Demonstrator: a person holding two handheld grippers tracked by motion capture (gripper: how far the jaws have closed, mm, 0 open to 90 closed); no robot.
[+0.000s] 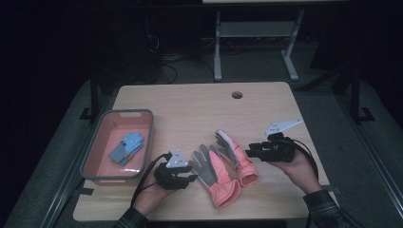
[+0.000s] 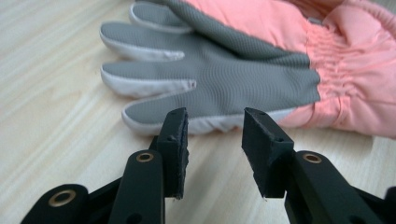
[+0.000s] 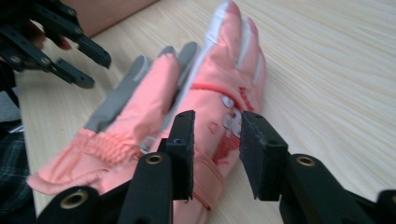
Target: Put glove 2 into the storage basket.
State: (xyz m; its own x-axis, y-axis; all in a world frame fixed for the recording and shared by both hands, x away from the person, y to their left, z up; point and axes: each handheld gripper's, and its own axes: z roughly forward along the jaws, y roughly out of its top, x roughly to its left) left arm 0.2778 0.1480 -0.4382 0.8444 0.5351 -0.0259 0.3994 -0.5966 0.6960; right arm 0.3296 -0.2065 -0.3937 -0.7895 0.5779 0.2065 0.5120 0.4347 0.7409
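Left gripper (image 2: 215,140) sits low on the table (image 1: 199,109), jaws apart with nothing between them, pointing at the grey palm of the palm-up pink glove (image 2: 243,79); right gripper (image 3: 217,140) is parted too, empty, just off the second pink glove (image 3: 224,93) lying back-up alongside; blue gloves (image 1: 126,147) rest in the pink bin (image 1: 97,137) at left.

The high view looks forward and down from above the person's side onto the whole table (image 1: 199,104). Each gripper view rides low and close, looking along its own jaws across the tabletop from opposite sides. All three views share the pink gloves (image 1: 227,166) (image 2: 261,60) (image 3: 187,116).
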